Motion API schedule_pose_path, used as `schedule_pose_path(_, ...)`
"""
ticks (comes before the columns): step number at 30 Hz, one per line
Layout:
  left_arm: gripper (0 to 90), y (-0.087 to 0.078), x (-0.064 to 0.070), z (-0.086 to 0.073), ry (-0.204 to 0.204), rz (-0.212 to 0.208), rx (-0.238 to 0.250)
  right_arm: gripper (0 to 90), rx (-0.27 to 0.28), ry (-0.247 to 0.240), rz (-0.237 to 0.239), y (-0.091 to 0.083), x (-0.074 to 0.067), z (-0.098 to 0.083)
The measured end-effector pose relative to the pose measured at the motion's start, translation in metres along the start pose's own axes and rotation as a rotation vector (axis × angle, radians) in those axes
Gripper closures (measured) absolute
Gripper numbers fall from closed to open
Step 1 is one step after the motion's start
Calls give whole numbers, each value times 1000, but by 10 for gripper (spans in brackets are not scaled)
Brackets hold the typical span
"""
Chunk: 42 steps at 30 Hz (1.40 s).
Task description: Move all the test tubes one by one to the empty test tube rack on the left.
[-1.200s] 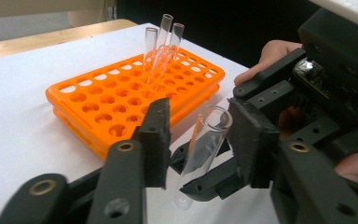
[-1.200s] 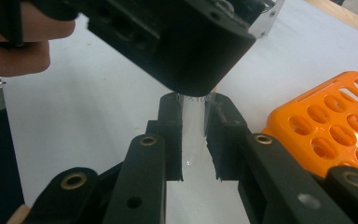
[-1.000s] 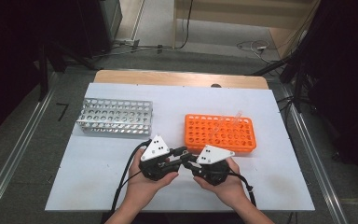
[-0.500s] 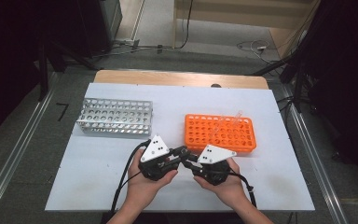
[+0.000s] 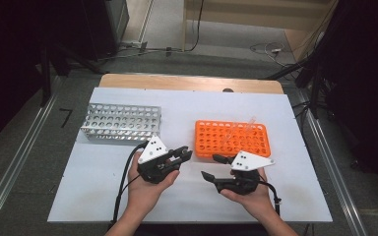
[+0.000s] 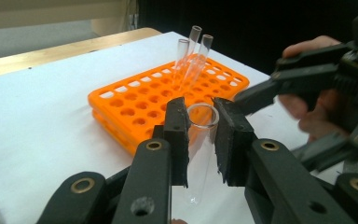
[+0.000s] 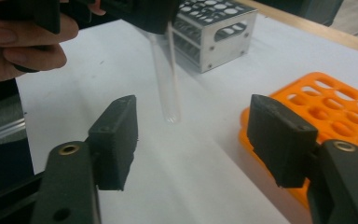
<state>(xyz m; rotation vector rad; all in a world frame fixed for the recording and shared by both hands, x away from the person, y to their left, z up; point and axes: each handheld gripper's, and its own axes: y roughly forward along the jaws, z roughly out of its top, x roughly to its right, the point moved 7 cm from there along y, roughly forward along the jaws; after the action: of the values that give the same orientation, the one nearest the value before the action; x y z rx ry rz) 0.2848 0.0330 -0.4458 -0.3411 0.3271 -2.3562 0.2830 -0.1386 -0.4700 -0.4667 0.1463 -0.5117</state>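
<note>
Where the white table meets the eye from above, a metal rack sits at far left, well apart from the hands, its holes unfilled as far as the high view shows. Right gripper view catches the same rack's corner behind the tube.

Next right: left gripper, held in the person's left hand, grey plate on top, cable trailing back off the near edge. Jaws closed tight on a clear glass tube. In the left gripper view the pads clamp the tube just under its open rim; tube hangs upright below them, round bottom clear of the table. Tube sits between the two grippers, just in front of the orange rack's near left corner.

Right of that: right gripper, in the right hand, jaws pointing left toward the tube. Its jaws have just been opening and now stand well apart. Right gripper view shows the tube's lower end beyond the two pads, touching neither; nothing gripped.

Behind the grippers, centre-right: orange rack, flat on the table, near both sets of jaws. Three tubes stand in its far rows, leaning slightly, close together. Remaining holes look unfilled.

Wooden edge runs along the table's far side.
</note>
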Motion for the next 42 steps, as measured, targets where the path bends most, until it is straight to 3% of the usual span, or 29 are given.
schedule_pose_path(2,769,-2,-5,0,-2,9,1,246,10,12,-10,-8,6,-2)
schedule_pose_path(3,769,-3,-7,0,-3,14,1,177,21,26,-24,-15,12,-5)
schedule_pose_path(11,769,-12,-28,8,-17,54,18,0,40,78,-53,-40,34,-20)
schedule_pose_path(21,769,-24,-61,22,-20,124,36,0,50,131,-121,-77,65,-46)
schedule_pose_path(27,769,-29,-86,34,-35,166,52,0,84,184,-145,-94,83,-52)
schedule_pose_path(32,769,-29,-107,41,-53,195,58,0,74,202,-161,-95,90,-60)
schedule_pose_path(42,770,-26,-141,61,-57,257,69,0,36,197,-168,-87,92,-69)
